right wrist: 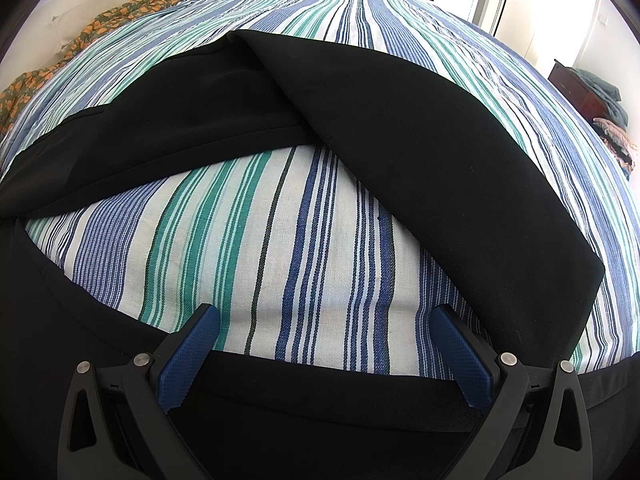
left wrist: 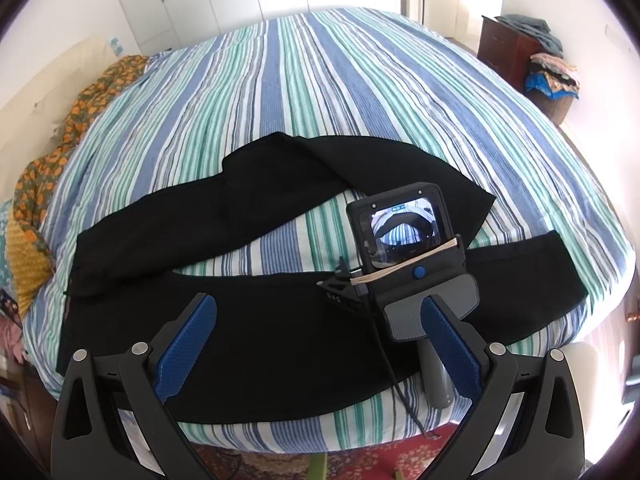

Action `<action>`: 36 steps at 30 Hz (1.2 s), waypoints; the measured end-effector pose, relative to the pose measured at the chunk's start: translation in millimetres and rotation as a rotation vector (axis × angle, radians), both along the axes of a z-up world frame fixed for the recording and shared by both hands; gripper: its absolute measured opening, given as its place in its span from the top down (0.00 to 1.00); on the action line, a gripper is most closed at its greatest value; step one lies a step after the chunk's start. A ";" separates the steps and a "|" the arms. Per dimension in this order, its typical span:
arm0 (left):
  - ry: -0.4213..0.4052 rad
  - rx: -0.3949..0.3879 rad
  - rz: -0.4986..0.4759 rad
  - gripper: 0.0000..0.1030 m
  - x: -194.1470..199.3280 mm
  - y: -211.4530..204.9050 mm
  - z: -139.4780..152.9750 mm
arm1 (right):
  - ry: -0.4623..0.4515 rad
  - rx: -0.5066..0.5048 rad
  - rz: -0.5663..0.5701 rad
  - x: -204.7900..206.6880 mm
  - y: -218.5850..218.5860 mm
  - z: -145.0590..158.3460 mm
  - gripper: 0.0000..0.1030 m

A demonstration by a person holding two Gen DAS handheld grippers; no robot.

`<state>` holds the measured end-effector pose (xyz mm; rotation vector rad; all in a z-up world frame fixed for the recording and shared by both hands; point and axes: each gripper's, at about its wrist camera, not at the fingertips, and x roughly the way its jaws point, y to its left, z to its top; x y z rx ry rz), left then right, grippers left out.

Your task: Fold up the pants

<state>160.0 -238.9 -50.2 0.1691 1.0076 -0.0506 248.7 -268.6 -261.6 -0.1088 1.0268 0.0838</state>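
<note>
Pants (left wrist: pixel 256 320), black, lie across the striped bed (left wrist: pixel 320 80), legs splayed apart. We hold both tools spread wide, empty: left gripper (left wrist: pixel 316 332) above the near leg, right gripper (right wrist: pixel 328 344) low at its edge. Folding looks barely begun; next we likely pinch that edge.
</note>
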 end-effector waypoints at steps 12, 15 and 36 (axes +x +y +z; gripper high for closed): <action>0.012 0.007 -0.013 0.01 -0.7 -5.9 -6.6 | 0.000 0.000 0.000 0.2 0.1 0.0 0.00; 0.008 0.011 -0.012 0.01 -1.6 -5.9 -5.1 | 0.000 0.000 0.000 0.1 0.0 0.0 0.00; 0.007 -0.069 0.011 0.01 -12.1 13.3 2.1 | 0.000 0.000 0.000 0.2 0.1 0.0 0.00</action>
